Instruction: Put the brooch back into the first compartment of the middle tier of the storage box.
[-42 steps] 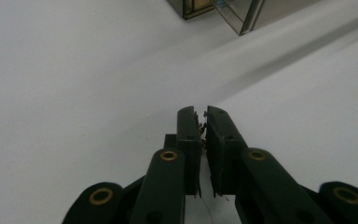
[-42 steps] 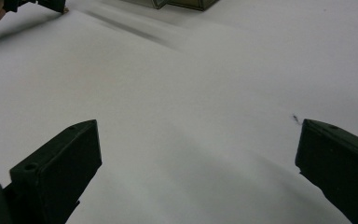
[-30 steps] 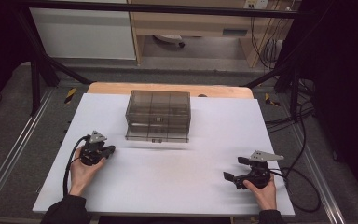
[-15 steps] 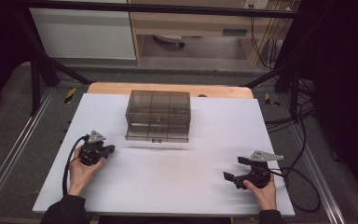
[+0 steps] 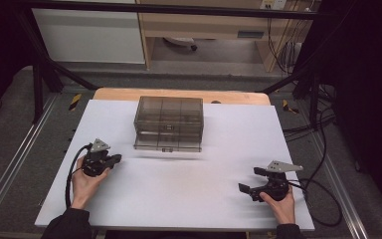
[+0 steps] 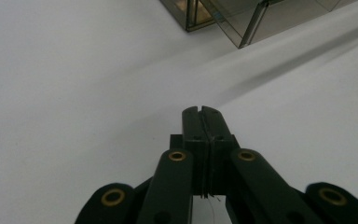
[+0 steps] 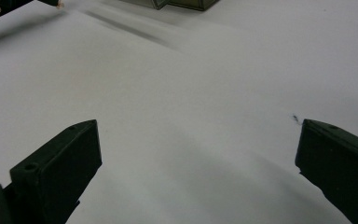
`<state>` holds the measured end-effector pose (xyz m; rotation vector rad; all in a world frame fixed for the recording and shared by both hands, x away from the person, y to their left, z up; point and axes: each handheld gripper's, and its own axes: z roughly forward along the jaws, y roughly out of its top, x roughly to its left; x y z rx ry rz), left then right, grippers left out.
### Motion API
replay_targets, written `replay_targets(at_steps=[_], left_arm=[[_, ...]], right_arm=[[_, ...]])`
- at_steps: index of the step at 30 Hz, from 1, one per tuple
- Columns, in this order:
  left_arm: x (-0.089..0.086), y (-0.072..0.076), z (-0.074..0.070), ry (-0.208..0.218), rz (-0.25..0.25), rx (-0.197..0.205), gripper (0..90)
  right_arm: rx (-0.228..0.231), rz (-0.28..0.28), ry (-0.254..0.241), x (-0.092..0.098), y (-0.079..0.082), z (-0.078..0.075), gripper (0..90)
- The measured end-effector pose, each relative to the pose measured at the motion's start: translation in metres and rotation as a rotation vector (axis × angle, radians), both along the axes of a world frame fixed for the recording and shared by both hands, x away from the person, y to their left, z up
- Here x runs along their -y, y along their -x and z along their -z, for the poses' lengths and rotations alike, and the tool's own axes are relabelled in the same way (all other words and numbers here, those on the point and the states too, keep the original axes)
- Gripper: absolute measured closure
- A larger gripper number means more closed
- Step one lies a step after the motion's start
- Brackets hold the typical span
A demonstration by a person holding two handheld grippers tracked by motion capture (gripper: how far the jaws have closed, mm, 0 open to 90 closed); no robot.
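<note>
While both hands rest on the white tabletop [image 5: 179,199], nothing is held. Left hand-held gripper [image 5: 113,160] sits at about 9 o'clock on the sheet, gripped by the left hand [image 5: 85,180], black cable looping off its rear; grey three-cornered plate on top. Its jaws are pressed together, tips touching, seen clearly in the left gripper view [image 6: 201,122], with bare white surface under them. Right hand-held gripper [image 5: 251,181] sits at about 4 o'clock, held by the right hand [image 5: 281,204], cable trailing toward the tabletop's edge. Its jaws stand wide apart, nothing between them; the right gripper view [image 7: 196,158] shows white tabletop in the gap. Smoky translucent drawer box [image 5: 169,123] stands at 12 o'clock, toward the far edge, upright, drawers stacked, well apart from both grippers. Its corner shows at the top of the left gripper view [image 6: 242,18] and the right gripper view [image 7: 177,4]. Wooden board edge [image 5: 179,94] shows beyond the white sheet.
</note>
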<state>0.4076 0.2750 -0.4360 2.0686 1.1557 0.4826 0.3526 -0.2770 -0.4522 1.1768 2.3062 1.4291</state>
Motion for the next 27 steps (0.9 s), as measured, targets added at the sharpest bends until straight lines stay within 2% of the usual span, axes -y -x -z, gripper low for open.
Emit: replay_targets(at_steps=[27], left_arm=[[-0.0005,0.0059,-0.0090,0.040,0.015,0.007,89.5]], right_arm=[[-0.002,-0.002,0.006,-0.0005,-0.0005,0.0006,0.6]])
